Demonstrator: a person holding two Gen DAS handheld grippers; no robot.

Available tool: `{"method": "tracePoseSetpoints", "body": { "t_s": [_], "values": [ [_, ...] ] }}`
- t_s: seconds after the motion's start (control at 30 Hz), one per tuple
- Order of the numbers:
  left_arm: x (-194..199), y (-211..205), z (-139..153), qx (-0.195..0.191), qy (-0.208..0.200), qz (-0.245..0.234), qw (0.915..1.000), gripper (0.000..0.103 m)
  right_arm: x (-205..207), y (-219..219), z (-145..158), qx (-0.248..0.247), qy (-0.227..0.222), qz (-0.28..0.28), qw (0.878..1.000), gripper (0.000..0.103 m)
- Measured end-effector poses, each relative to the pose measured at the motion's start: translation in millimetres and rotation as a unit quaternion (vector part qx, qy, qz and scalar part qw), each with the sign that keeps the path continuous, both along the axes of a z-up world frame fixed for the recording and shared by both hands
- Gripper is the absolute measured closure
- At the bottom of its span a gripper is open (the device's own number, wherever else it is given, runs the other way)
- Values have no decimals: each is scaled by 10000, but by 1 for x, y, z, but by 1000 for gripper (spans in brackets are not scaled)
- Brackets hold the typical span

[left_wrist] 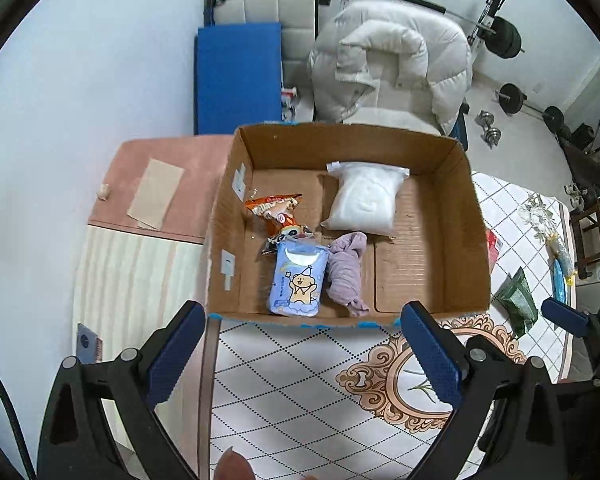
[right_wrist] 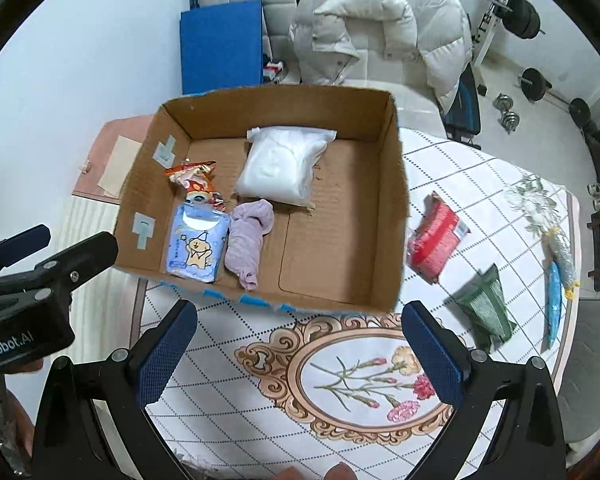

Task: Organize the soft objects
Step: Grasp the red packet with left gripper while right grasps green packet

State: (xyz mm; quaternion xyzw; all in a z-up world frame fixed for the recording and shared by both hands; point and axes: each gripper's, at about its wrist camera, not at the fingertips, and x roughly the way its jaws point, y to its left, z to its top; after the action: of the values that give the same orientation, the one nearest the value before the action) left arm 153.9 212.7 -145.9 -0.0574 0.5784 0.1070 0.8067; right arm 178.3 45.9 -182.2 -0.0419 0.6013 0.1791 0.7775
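Observation:
A cardboard box (left_wrist: 474, 236) (right_wrist: 396, 200) stands on the table. It holds a white pillow pack (left_wrist: 364, 202) (right_wrist: 282, 168), a lilac cloth (left_wrist: 346, 270) (right_wrist: 248, 236), a blue tissue pack (left_wrist: 298, 280) (right_wrist: 196, 250) and an orange snack bag (left_wrist: 274, 210) (right_wrist: 192, 180). On the table right of the box lie a red pack (right_wrist: 436, 238), a green pack (left_wrist: 518, 300) (right_wrist: 486, 308) and a blue-clear bag (right_wrist: 556, 276). My left gripper (left_wrist: 300, 356) and my right gripper (right_wrist: 296, 356) are both open and empty, in front of the box.
The tablecloth (right_wrist: 340, 380) has a flower medallion. A pink mat (left_wrist: 156, 184) lies left of the box. A chair with a white down jacket (left_wrist: 392, 60), a blue pad (left_wrist: 236, 76) and barbell weights (left_wrist: 508, 38) stand behind. The left gripper's body (right_wrist: 40, 276) shows at the left of the right wrist view.

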Motion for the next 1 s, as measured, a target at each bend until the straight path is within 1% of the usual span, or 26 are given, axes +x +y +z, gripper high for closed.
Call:
{"method": "tracePoseSetpoints", "body": {
  "t_s": [0.2,0.3,0.47,0.53,0.57,0.63,0.67,0.73,0.77,0.83,0.87,0.93,0.97,1.0],
  "values": [
    [-26,-8,21,66,-287,40,9996,1,-28,-16,30,243,-228,-78,9994,0],
    [-34,-10,29,-3,-358,70,9993,1,-38,-21,42,347,-329,-67,9988,0],
    [-32,-28,37,52,-339,-36,9994,1,-42,-33,50,554,-265,-37,9981,0],
    [-25,-44,35,178,-270,-170,9993,1,-37,-54,46,642,-141,-58,9978,0],
    [-17,-57,32,310,-214,-277,9989,1,-34,-63,43,624,-115,-107,9979,0],
    [0,-81,23,433,-104,-432,9981,1,-20,-101,26,389,-102,-332,9986,0],
    [9,-93,18,414,-55,-531,9977,1,-14,-114,18,287,-100,-420,9987,0],
    [36,-128,2,490,91,-850,9951,1,9,-158,-17,-159,3,-694,9975,0],
    [48,-142,-5,579,146,-996,9932,1,17,-171,-30,-318,65,-745,9967,0],
    [76,-177,-23,857,306,-1357,9866,1,40,-200,-74,-785,330,-759,9935,0],
    [92,-195,-35,962,427,-1578,9818,1,48,-208,-92,-917,470,-700,9922,0],
    [119,-224,-59,1101,726,-1898,9729,1,64,-222,-136,-1104,877,-611,9881,0],
    [133,-238,-72,1092,909,-2059,9682,1,70,-228,-156,-1095,1080,-582,9864,1],
    [147,-251,-86,1080,1090,-2176,9639,1,75,-231,-170,-1073,1218,-545,9852,2]
  ]
}}
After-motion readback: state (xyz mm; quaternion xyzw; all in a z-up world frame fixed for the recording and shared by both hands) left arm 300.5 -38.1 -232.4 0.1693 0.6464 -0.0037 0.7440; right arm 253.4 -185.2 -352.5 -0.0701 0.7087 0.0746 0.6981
